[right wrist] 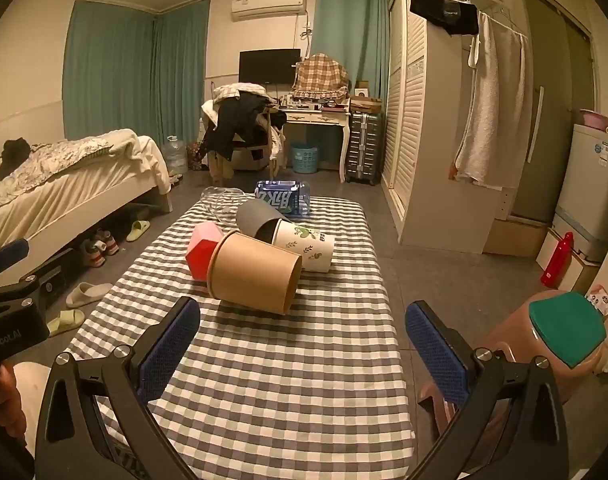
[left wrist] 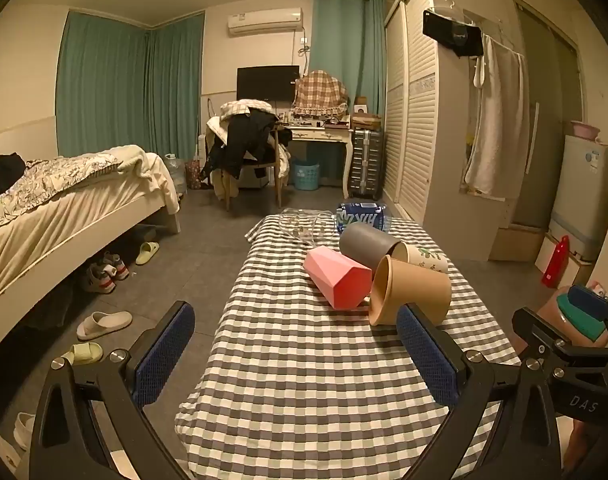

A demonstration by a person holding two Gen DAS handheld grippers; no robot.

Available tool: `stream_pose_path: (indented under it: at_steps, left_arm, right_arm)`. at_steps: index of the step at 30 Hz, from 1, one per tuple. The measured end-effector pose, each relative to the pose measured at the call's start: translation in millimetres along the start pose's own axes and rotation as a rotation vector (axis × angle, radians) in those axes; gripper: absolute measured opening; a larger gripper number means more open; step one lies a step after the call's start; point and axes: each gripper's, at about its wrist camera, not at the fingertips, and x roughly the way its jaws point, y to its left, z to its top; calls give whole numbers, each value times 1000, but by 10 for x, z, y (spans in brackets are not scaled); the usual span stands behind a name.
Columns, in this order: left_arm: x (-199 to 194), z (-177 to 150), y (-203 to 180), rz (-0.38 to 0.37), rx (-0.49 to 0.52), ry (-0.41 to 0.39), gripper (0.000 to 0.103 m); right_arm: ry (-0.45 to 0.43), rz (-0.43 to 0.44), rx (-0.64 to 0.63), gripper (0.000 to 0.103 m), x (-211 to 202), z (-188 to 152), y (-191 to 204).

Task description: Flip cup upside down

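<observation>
Right gripper (right wrist: 301, 344) was wide open, empty; left gripper (left wrist: 295, 350) same. Tan cup (right wrist: 253, 272) lay sideways mid-frame on checkered table (right wrist: 271, 380). I judged it light, rigid, maybe slick: grab mid-wall.

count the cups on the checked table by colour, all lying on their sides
brown cup: 1
pink cup: 1
grey cup: 1
white cup with leaf print: 1
total: 4 cups on the table
</observation>
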Motion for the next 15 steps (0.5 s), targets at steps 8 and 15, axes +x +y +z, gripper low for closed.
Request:
stream_pose_path:
  at_steps: [8,15]
  left_arm:
    - [-5,4,12,-1,-1,0,103]
    - [-1,-22,6,0,-1,1,103]
  right_arm:
    - [-1,2,-4,103,14,-3,-6]
    - [3,10,-12,103,35,-40,37]
